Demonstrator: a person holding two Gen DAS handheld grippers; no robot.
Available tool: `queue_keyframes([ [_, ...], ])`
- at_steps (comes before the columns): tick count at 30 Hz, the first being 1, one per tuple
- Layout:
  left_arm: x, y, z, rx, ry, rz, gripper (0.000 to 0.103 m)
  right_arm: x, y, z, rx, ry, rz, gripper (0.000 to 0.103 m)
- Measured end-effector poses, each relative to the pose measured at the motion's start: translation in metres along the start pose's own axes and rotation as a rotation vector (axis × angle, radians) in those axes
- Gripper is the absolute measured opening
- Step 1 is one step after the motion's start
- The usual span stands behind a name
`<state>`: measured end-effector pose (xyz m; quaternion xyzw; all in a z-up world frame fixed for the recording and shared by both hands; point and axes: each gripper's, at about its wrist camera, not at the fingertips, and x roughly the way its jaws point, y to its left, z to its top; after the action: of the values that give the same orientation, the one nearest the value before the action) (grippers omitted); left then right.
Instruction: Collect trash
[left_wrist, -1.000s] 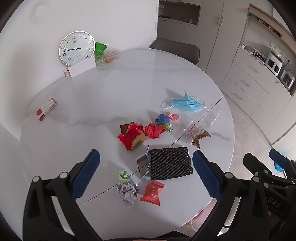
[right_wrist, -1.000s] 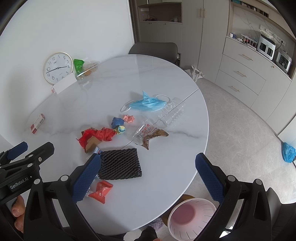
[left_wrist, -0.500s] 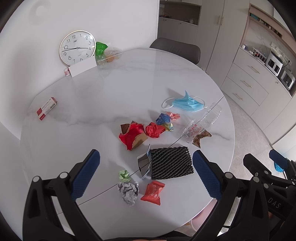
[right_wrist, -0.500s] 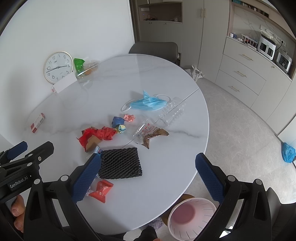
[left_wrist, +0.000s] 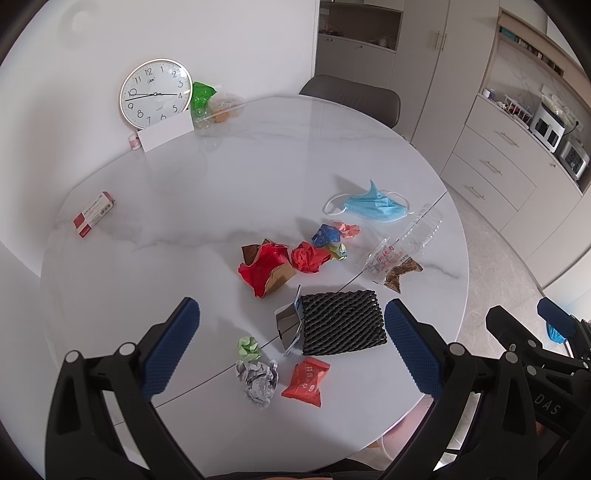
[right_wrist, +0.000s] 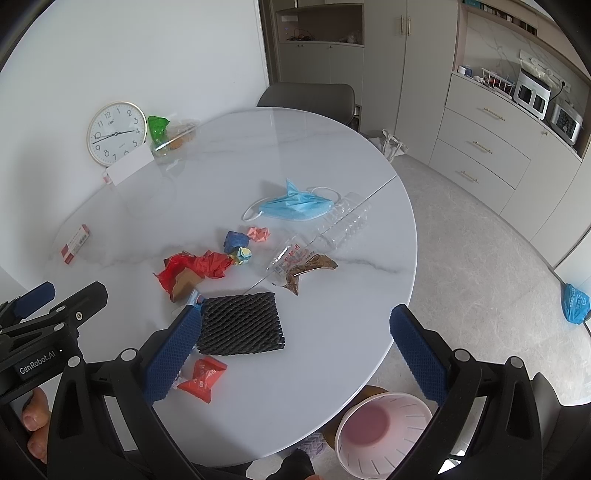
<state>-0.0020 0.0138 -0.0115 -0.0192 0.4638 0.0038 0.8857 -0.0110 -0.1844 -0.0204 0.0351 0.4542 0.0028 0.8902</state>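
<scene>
Both your claws, left claw (left_wrist: 291, 350) and right claw (right_wrist: 295, 347), gape wide; black foam net (left_wrist: 341, 323) lies frame-centre, clock (left_wrist: 155, 94) upper left.

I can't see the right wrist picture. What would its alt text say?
Litter is scattered on a round white table: a black foam net, red paper, a blue face mask. The open right claw hovers above, a pink bin below the table edge.

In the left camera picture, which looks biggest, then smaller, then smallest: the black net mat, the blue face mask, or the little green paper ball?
1. black net mat
2. blue face mask, though it lies farther away, so its true size is unsure
3. green paper ball
</scene>
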Motion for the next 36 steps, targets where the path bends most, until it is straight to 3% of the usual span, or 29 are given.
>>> queue_keyframes([
  [7,-0.001,0.006,-0.003,0.006,-0.007,-0.024,0.096,0.002,0.000,-0.004,0.000,0.007,0.010,0.101],
  [13,0.015,0.041,-0.009,0.021,0.011,-0.048,0.096,0.030,0.012,-0.028,-0.047,0.067,0.059,0.101],
  [21,0.067,0.086,-0.045,0.076,0.130,-0.008,0.096,0.092,0.039,-0.074,-0.044,0.245,0.144,0.101],
  [30,0.135,0.071,-0.082,0.134,0.312,-0.130,0.096,0.117,0.042,-0.094,0.045,0.335,0.116,0.101],
  [32,0.150,0.068,-0.086,0.136,0.342,-0.156,0.091,0.120,0.043,-0.096,0.050,0.343,0.109,0.101],
  [36,0.176,0.066,-0.095,0.117,0.424,-0.200,0.069,0.127,0.048,-0.102,0.061,0.362,0.090,0.101],
])
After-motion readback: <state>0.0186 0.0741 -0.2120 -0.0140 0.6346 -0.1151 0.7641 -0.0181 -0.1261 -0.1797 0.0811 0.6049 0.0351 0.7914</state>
